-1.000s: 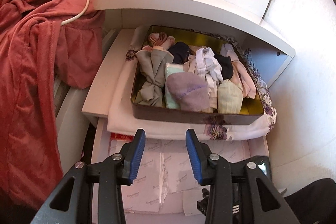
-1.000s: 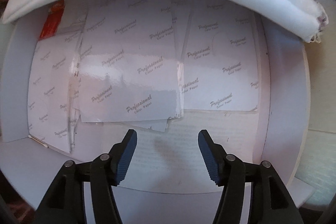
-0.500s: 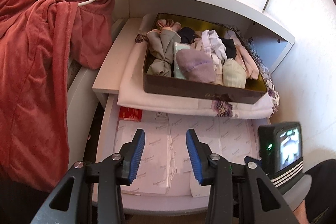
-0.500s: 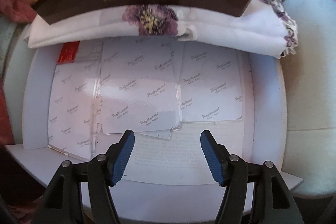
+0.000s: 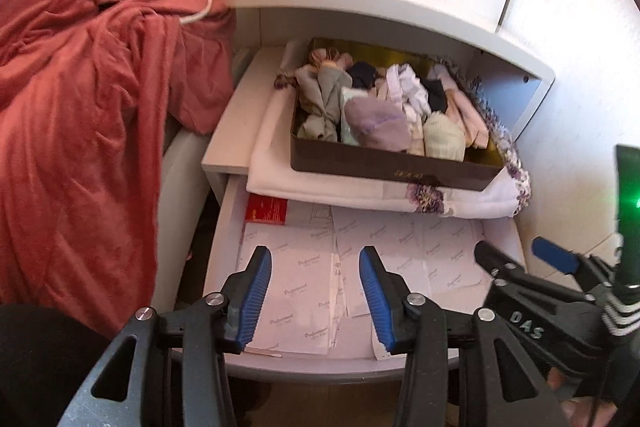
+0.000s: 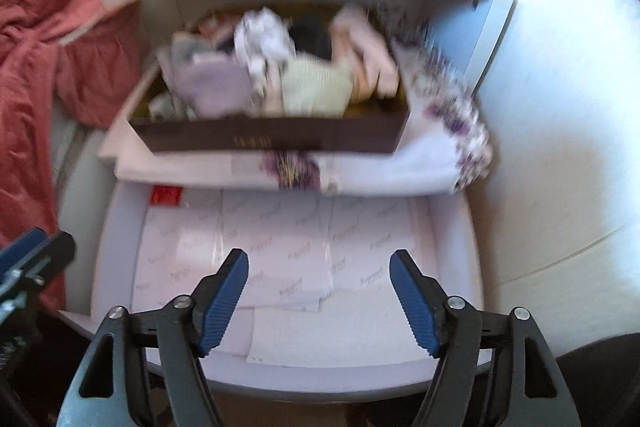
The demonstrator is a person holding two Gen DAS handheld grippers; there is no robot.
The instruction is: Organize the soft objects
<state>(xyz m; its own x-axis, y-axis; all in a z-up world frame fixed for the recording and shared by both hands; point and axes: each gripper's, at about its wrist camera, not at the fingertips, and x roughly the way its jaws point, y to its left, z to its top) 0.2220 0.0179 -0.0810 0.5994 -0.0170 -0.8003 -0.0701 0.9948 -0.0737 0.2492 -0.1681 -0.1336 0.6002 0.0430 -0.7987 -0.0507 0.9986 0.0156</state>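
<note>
White shelving holds a dark box [image 5: 394,169] of rolled socks [image 5: 378,125] above a paper-lined drawer [image 5: 498,239], where left tongs [image 5: 312,297] and right tongs [image 6: 318,301] hover spread, empty.

White shelf [image 5: 232,131] carries folded cloth [image 5: 280,155]; drawer [image 5: 224,227] holds papers [image 5: 296,267]

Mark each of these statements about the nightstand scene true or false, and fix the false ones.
1. The box of rolled socks sits on a folded white cloth. True.
2. The left gripper is shut on a sock. False: it is open and holds nothing.
3. A red blanket lies left of the shelf. True.
4. The drawer below the box is full of socks. False: it holds flat printed paper sheets.
5. The right gripper is open and empty. True.
</note>
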